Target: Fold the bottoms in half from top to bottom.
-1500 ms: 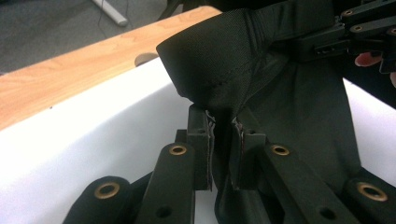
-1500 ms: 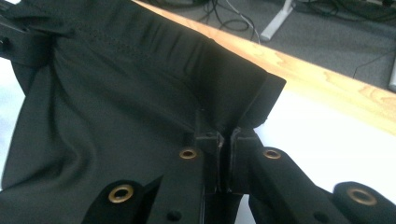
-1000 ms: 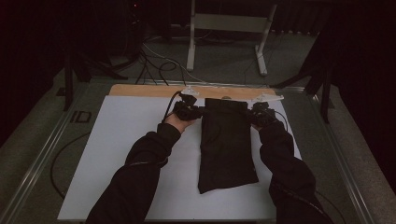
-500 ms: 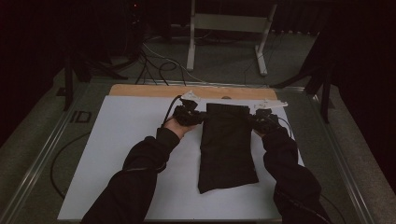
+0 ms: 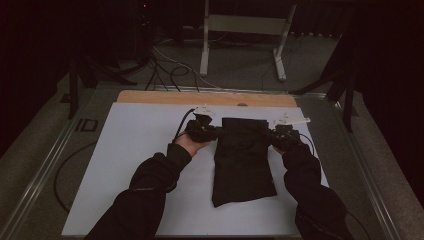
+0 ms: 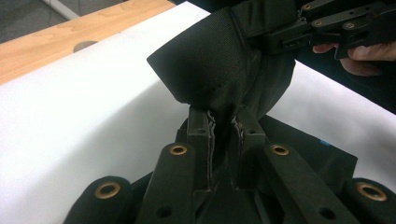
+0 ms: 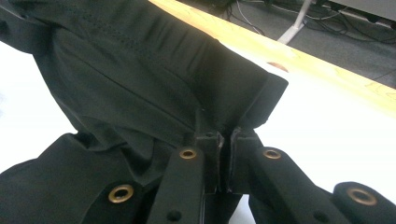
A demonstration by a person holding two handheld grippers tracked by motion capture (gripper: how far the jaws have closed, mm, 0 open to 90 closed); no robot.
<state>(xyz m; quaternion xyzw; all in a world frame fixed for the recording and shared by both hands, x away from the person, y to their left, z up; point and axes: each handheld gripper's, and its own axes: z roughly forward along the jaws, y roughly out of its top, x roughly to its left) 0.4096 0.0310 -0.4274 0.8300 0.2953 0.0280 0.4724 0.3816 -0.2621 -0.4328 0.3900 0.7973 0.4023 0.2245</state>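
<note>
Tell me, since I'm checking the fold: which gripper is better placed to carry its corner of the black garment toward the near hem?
Neither clearly. The left gripper and right gripper are each shut on a far corner of the black garment. Probably both together.

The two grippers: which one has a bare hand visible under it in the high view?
The left gripper; the right gripper meets a dark sleeve.

The left tool (image 6: 224, 128) clamps a fold of the black fabric bag (image 6: 219, 65) between its two black jaws. The pinched corner rises above the white counter (image 6: 79, 112). The right tool (image 6: 327, 28) grips the bag farther off, near the counter's wooden edge strip (image 6: 70, 39).
</note>
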